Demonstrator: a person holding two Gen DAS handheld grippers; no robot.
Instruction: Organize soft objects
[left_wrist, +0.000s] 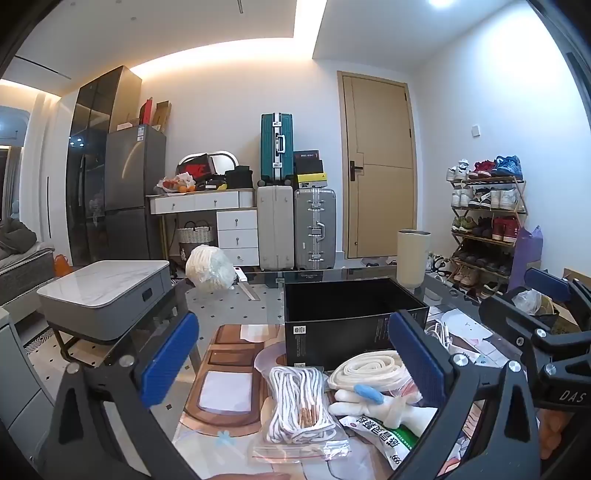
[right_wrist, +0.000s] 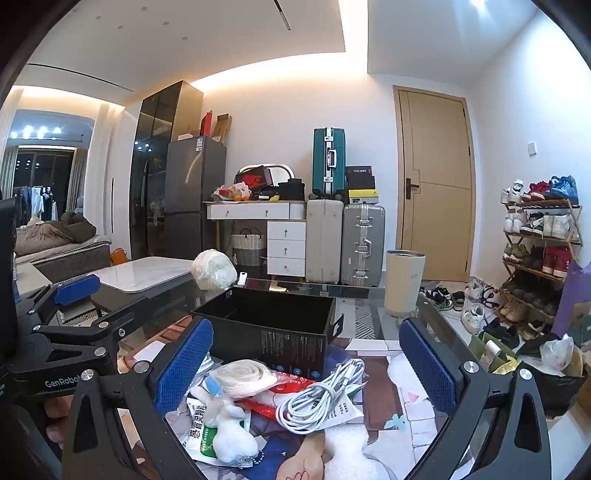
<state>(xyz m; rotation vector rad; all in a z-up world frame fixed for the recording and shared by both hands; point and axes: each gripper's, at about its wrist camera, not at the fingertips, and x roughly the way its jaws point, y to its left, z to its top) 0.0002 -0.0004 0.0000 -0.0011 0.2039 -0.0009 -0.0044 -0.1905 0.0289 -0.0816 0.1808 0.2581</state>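
Note:
An open black box (left_wrist: 347, 314) stands on the glass table, also in the right wrist view (right_wrist: 273, 325). In front of it lie a bagged white rope (left_wrist: 299, 402), a coiled cream strap (left_wrist: 365, 369) (right_wrist: 242, 376), a white plush rabbit (left_wrist: 373, 402) (right_wrist: 231, 428), a green-white packet (left_wrist: 380, 435) (right_wrist: 201, 439) and a coiled white cable (right_wrist: 317, 398). My left gripper (left_wrist: 291, 369) is open above the rope and strap. My right gripper (right_wrist: 306, 369) is open above the strap and cable. Both are empty.
A cream tumbler (left_wrist: 413, 258) (right_wrist: 403, 282) stands behind the box on the right. White foam (right_wrist: 347, 450) lies near the front edge. A bagged white bundle (left_wrist: 208, 267) sits at the table's far left. A shoe rack (right_wrist: 539, 251) and a bin bag (right_wrist: 550, 369) are at the right.

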